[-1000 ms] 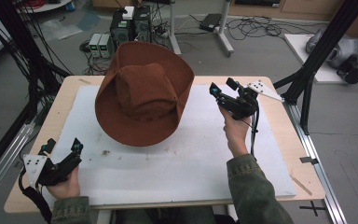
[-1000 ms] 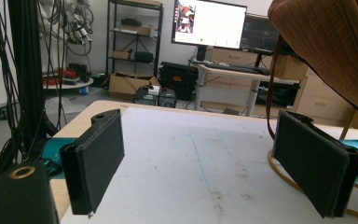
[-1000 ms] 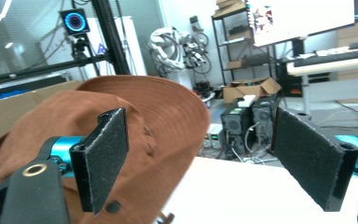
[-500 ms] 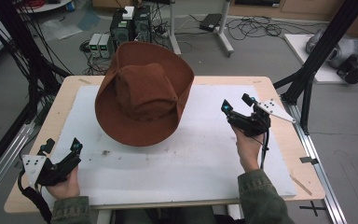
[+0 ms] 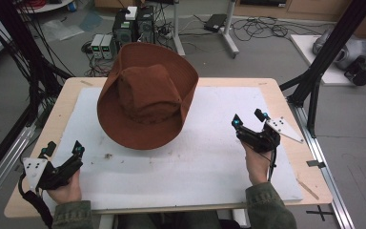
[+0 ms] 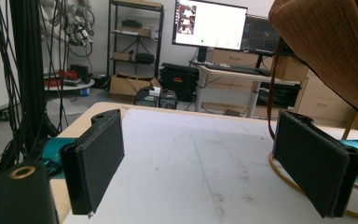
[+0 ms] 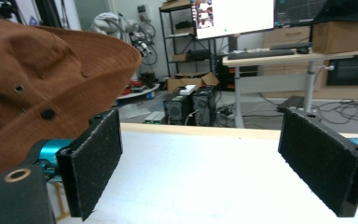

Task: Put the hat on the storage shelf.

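A brown wide-brimmed hat [image 5: 145, 98] rests crown-up on the white mat [image 5: 209, 157] at the table's back left. My left gripper [image 5: 63, 149] sits low at the front left corner, open and empty, with the hat's brim [image 6: 335, 51] rising to its upper right. My right gripper [image 5: 249, 119] hovers at the right side of the mat, open and empty, well apart from the hat. In the right gripper view the hat [image 7: 37, 88] fills the left side beyond the wide-spread pads [image 7: 95, 161].
The wooden table [image 5: 52, 129] has black frame posts at its left [image 5: 28, 71] and right [image 5: 324, 62]. Computers [image 5: 133, 24] and cables lie on the floor behind. A desk with monitors [image 6: 209, 23] stands farther back.
My right gripper has drawn back from beside the hat's brim toward the front right of the mat. The left gripper and the hat have stayed put.
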{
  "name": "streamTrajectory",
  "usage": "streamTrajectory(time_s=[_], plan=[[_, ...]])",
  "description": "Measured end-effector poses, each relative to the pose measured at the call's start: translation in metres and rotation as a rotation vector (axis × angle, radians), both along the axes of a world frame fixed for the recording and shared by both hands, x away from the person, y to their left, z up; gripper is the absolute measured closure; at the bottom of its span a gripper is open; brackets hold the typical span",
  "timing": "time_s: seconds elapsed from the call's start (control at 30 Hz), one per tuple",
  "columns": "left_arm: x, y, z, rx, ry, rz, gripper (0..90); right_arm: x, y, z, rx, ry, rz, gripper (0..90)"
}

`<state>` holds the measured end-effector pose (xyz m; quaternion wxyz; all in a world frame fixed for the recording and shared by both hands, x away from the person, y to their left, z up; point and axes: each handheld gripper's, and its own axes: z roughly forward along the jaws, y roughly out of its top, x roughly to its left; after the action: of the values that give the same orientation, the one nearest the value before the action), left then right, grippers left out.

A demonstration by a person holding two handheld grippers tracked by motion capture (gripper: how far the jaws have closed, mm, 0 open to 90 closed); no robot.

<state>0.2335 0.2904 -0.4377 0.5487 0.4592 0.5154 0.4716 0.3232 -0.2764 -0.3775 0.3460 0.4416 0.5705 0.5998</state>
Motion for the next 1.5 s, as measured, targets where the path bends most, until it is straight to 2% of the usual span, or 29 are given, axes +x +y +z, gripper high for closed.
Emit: streamTrajectory(time_s=[0.07,0.17,0.23,0.37,0.43,0.57,0.73,0.8,1.0,1.5], plan=[[0.000,0.000,0.000,0.002,0.001,0.000,16.6,-0.004,-0.001,-0.008,-0.021,0.004,-0.025,12.4],[0.001,-0.001,0.000,0.004,0.003,-0.004,16.6,-0.007,-0.004,-0.016,-0.026,0.013,-0.051,12.3],[0.001,-0.001,0.000,0.003,0.004,-0.003,16.6,-0.009,-0.006,-0.020,-0.014,0.027,-0.057,12.3],[0.001,0.000,0.000,0.004,0.005,-0.003,16.7,-0.012,-0.010,-0.025,0.002,0.026,-0.075,12.3],[0.001,0.000,0.000,0.004,0.005,0.000,16.6,-0.017,-0.010,-0.029,-0.009,0.009,-0.098,12.4],[0.001,0.000,0.000,0.004,0.004,-0.001,16.6,-0.021,-0.008,-0.031,-0.041,0.014,-0.126,12.4],[0.001,0.001,0.000,-0.001,0.004,-0.002,16.6,-0.023,-0.003,-0.031,-0.054,0.009,-0.119,12.4],[0.001,0.001,0.000,-0.001,0.003,-0.002,16.6,-0.023,-0.001,-0.032,-0.047,0.022,-0.111,12.3],[0.001,0.001,0.000,-0.003,0.002,-0.002,16.6,-0.022,-0.001,-0.033,-0.069,0.027,-0.110,12.3],[0.001,0.001,-0.001,-0.005,0.005,-0.006,16.6,-0.020,-0.005,-0.033,-0.053,0.035,-0.116,12.3]])
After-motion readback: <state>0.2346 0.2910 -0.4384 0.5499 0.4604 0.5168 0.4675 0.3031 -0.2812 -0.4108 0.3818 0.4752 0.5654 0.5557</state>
